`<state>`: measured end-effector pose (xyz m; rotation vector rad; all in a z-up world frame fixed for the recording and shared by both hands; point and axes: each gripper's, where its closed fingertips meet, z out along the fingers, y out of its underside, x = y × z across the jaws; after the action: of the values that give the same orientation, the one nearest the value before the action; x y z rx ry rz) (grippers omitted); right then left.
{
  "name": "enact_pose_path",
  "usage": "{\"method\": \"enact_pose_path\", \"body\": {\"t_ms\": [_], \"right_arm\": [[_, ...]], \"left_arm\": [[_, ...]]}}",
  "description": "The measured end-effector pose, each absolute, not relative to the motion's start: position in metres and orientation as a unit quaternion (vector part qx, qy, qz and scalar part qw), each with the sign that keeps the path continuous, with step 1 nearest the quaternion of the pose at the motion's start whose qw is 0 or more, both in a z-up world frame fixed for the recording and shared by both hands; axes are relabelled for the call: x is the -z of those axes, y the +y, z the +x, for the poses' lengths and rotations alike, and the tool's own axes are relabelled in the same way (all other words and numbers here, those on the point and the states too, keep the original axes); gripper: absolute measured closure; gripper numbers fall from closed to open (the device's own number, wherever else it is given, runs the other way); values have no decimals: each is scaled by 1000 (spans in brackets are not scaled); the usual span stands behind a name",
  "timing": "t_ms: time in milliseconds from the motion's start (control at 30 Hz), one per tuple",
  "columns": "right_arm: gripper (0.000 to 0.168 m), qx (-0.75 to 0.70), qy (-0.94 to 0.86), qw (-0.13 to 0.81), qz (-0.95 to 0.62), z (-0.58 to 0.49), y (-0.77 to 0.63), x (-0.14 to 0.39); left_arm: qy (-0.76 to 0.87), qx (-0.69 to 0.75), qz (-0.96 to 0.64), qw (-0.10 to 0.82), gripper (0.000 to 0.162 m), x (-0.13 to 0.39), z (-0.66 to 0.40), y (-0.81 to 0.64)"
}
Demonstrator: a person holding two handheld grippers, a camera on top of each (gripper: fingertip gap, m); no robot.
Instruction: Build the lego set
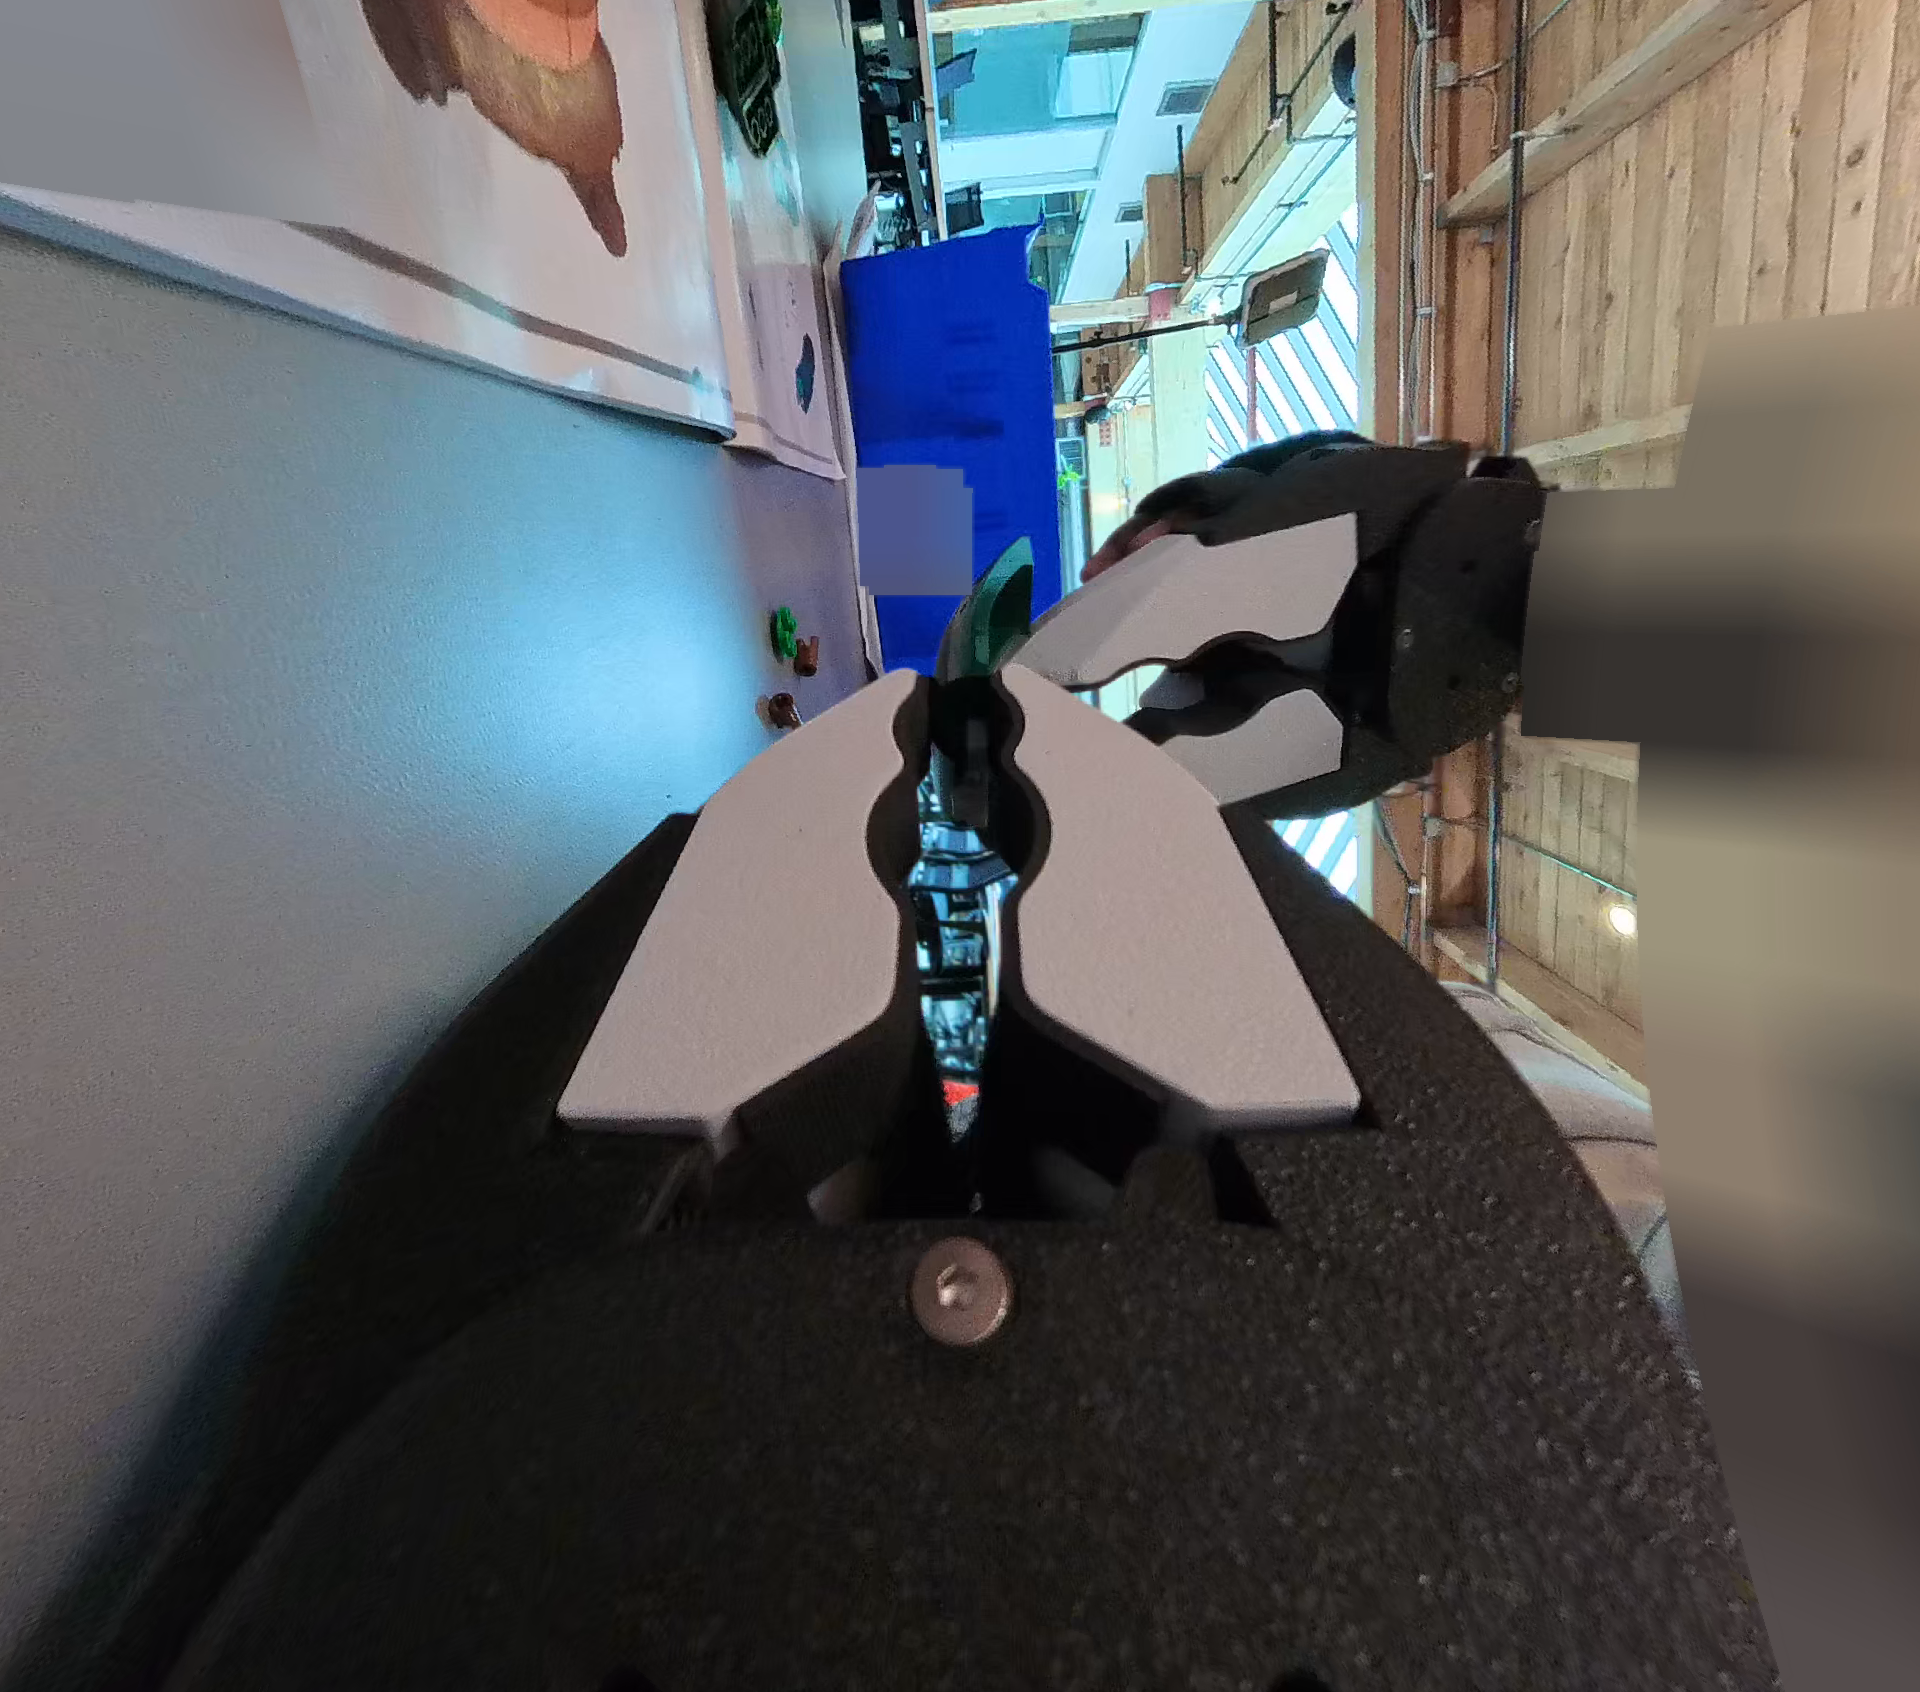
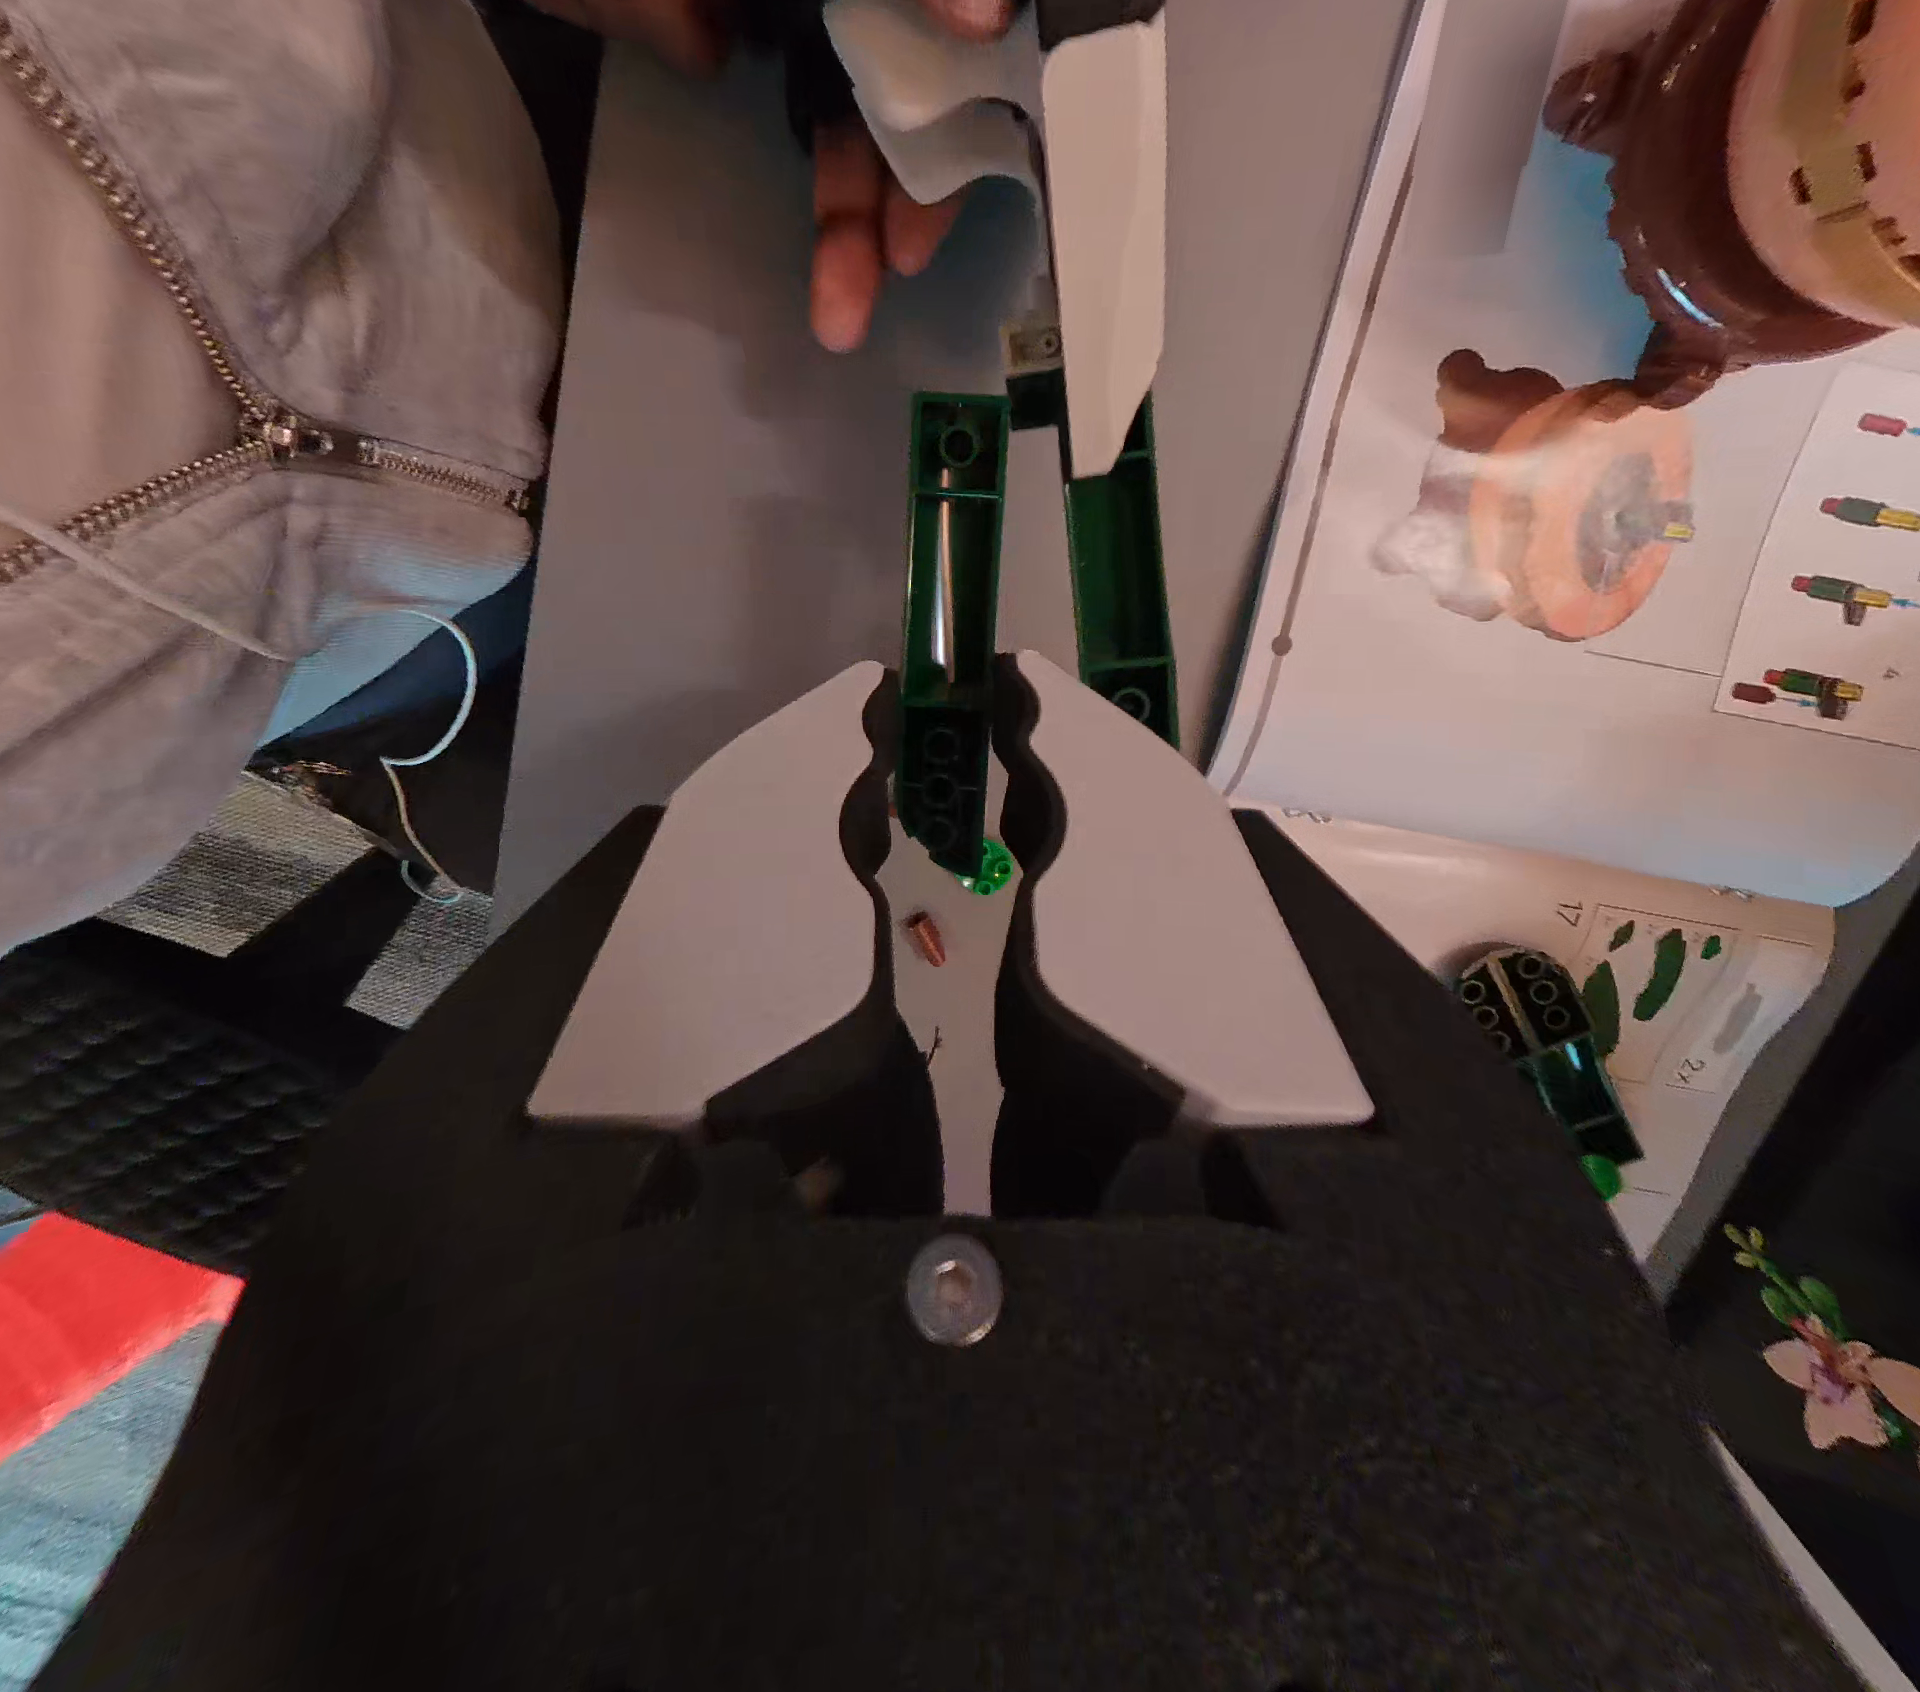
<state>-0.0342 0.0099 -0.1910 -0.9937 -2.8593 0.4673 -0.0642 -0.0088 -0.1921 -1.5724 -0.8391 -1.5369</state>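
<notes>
Dark green plastic fills the middle of both views; we hold two long leaf-shaped pieces, one in each gripper. In the right wrist view our right gripper [image 2: 940,686] is closed on the near leaf piece [image 2: 951,603] at centre frame, its hollow ribbed underside and round sockets facing the camera; the second leaf piece [image 2: 1117,562] runs alongside it just to the right, pinched at its upper end by our left gripper [image 2: 1091,437], which reaches in from the top. In the left wrist view that left gripper [image 1: 961,686] is clamped on the glossy green edge, with the right gripper close at centre right.

We judge the build to be at an early or middle stage; the two leaves seem not yet joined, though we cannot tell whether they touch. Loose parts wait on the smooth grey desk [image 2: 707,499]: a bright green round stud [image 2: 989,871] and a small brown ribbed peg [image 2: 925,936] between the right gripper's pale fingers, and another dark green leaf assembly [image 2: 1538,1050] at lower right, lying on the open instruction booklet [image 2: 1455,707]; its glossy pages curve upward at right. More small green and brown pieces [image 1: 790,655] sit at centre left of the left wrist view.
</notes>
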Motion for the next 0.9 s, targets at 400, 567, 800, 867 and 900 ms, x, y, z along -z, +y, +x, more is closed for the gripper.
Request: {"method": "enact_pose_path", "body": {"t_ms": [400, 567, 800, 867, 900], "right_arm": [[152, -120, -941, 97, -301, -28, 18, 195], [152, -115, -935, 87, -324, -27, 20, 200], [152, -84, -931, 97, -341, -26, 23, 202], [152, -83, -924, 89, -362, -24, 23, 203], [152, -83, -921, 86, -370, -24, 23, 204]], "left_arm": [[-333, 605, -624, 366, 153, 195, -52, -6], [-335, 598, -629, 367, 153, 198, -49, -3], [-326, 580, -643, 379, 153, 202, -47, 0], [-320, 575, -649, 382, 153, 204, -46, 0], [-317, 573, -651, 384, 153, 204, -46, 0]]}}
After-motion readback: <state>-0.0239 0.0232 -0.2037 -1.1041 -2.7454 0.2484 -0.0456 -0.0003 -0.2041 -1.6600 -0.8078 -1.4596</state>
